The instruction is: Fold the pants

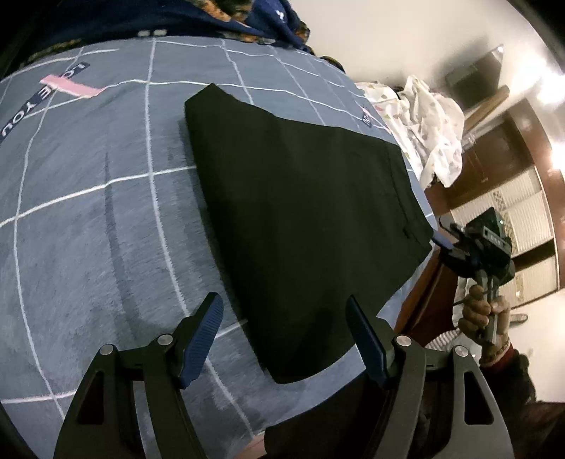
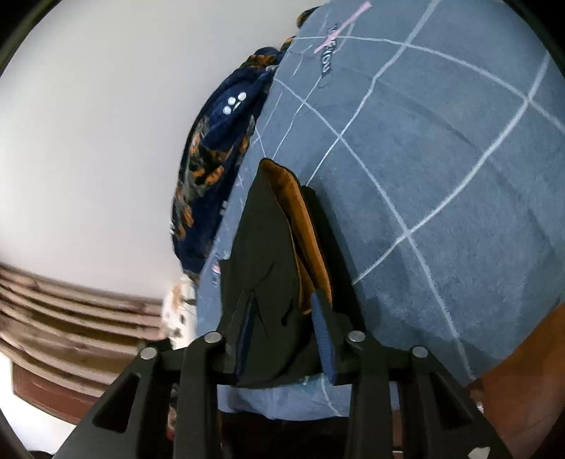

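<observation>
The black pants (image 1: 300, 212) lie folded flat on a blue-grey checked bedspread (image 1: 88, 212). My left gripper (image 1: 286, 310) is open and empty, hovering over the near end of the pants. My right gripper (image 1: 446, 247) is at the pants' waist corner by the bed's right edge. In the right wrist view the right gripper (image 2: 286, 310) is shut on the black waistband (image 2: 272, 268), its orange lining (image 2: 300, 212) showing between the layers.
A navy and orange patterned blanket (image 1: 268, 24) lies at the bed's far end, also in the right wrist view (image 2: 212, 159). A white printed cloth (image 1: 430, 116) sits at the bed's right side. Wooden furniture (image 1: 494, 159) stands beyond the bed.
</observation>
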A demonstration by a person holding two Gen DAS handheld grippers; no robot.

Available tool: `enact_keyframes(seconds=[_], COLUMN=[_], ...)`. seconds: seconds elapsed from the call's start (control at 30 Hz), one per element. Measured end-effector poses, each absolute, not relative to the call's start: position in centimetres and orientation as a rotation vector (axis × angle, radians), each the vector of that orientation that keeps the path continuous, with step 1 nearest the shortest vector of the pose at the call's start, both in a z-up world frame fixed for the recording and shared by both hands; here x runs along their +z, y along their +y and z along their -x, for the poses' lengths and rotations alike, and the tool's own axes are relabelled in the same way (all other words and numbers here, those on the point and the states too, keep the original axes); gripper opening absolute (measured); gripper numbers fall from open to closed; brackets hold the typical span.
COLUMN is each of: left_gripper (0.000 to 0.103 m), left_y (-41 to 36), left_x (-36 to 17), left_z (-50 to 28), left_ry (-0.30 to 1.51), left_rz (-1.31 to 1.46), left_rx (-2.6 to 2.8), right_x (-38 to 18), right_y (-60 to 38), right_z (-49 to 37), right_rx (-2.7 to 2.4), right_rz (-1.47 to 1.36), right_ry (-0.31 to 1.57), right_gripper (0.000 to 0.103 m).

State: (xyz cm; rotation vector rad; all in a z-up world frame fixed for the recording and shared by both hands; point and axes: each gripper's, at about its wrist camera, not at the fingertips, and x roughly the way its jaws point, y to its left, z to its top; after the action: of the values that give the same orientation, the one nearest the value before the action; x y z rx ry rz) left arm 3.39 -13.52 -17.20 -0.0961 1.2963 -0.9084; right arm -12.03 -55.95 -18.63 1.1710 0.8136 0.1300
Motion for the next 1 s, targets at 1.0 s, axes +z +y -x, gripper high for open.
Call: enact_keyframes(seconds=[1.0], left_gripper=[0.075], left_y=[-14.2], left_x=[-17.9], left_z=[-3.6], left_ry=[1.32], left_rz=[0.092], left_rx=[-0.898], right_x=[-16.5], right_y=[-53.1], right_z=[15.2], right_rx=[0.026], right_rz=[-1.126], right_ry=[0.804], right_gripper=[0.009])
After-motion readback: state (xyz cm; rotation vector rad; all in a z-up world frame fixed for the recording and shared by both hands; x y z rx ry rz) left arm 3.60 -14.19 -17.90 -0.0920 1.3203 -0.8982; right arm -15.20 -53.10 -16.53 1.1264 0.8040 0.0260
